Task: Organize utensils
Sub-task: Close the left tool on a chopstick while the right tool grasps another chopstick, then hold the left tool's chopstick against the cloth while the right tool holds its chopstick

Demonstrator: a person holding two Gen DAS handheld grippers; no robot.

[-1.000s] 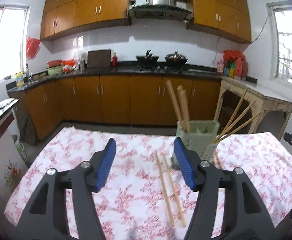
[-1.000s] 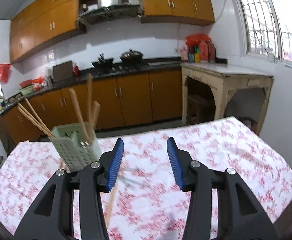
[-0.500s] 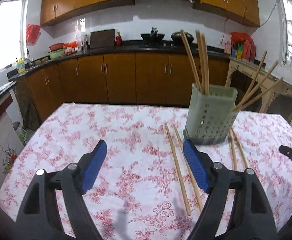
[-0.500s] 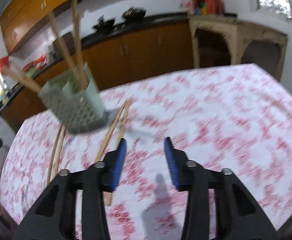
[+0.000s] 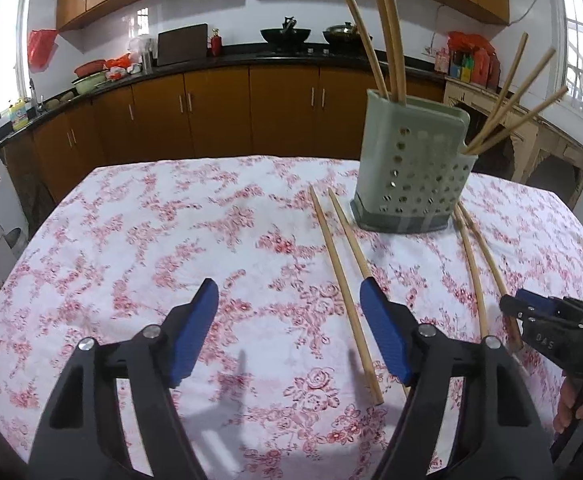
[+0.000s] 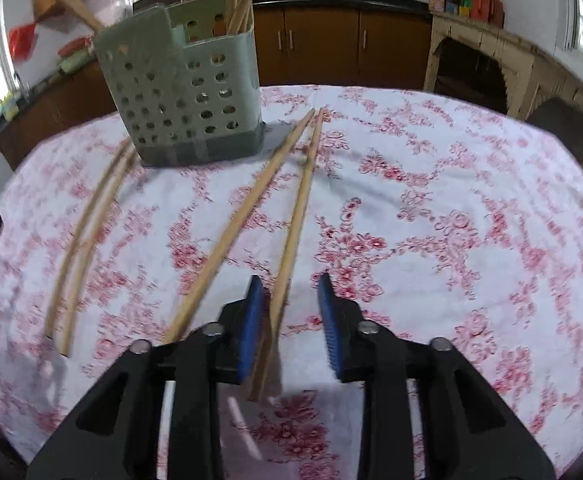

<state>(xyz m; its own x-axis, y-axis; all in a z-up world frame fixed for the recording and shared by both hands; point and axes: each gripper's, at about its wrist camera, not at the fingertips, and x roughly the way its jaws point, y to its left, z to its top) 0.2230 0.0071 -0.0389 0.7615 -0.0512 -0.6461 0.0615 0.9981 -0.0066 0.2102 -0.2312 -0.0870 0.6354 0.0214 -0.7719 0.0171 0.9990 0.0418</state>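
Note:
A pale green perforated utensil holder (image 5: 411, 172) stands on the floral tablecloth (image 5: 171, 240) with several chopsticks upright in it; it also shows in the right wrist view (image 6: 183, 92). Two pairs of wooden chopsticks lie flat on the cloth: one pair left of the holder (image 5: 343, 276) and one pair to its right (image 5: 477, 276). My left gripper (image 5: 289, 300) is open and empty above the cloth, its right finger beside the near pair. My right gripper (image 6: 289, 292) is open low over the cloth, with one chopstick (image 6: 291, 236) of a pair lying between its fingers.
Brown kitchen cabinets and a dark counter (image 5: 227, 92) with pots run behind the table. A wooden side table (image 6: 503, 68) stands at the right. The right gripper's body (image 5: 551, 332) shows at the right edge of the left wrist view.
Both grippers have come down and forward toward the table. The right gripper has dropped over the chopstick pair, one stick now between its fingers. The left gripper has neared the other pair.

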